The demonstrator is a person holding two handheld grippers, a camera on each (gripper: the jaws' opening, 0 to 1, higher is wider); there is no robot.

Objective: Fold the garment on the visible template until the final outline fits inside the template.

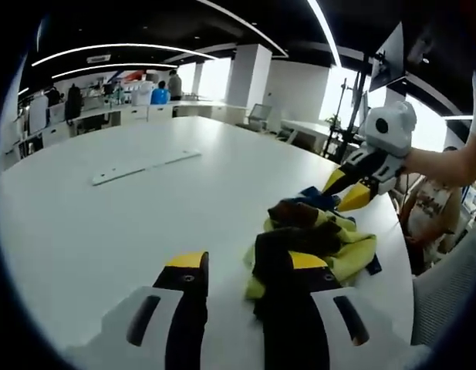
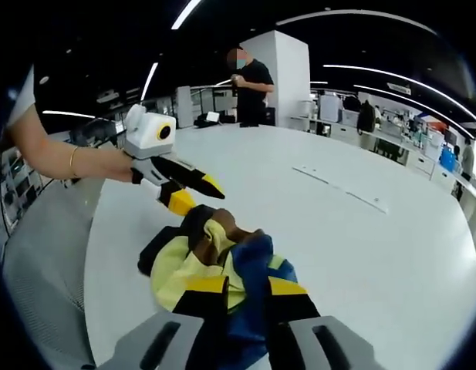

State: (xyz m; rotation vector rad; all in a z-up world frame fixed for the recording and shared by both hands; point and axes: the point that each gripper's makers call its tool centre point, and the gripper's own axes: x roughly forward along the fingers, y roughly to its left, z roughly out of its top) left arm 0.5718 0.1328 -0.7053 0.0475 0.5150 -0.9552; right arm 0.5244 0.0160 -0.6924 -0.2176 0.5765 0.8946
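**Black, yellow-tipped jaws on pale grey bodies**

The left gripper [image 1: 249, 281], at the bottom of the left gripper view, has black jaws with yellow tips on pale grey mounts with dark oval slots. The right gripper [image 2: 239, 297] matches it. A thin gold bracelet [image 2: 71, 159] circles the wrist at left.

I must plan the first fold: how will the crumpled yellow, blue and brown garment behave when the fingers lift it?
The garment probably is floppy: it lies bunched in soft creases on the white table. It likely will sag and unfurl from any single pinch. It looks thin, so probably light; a push may wrinkle it rather than slide it whole.
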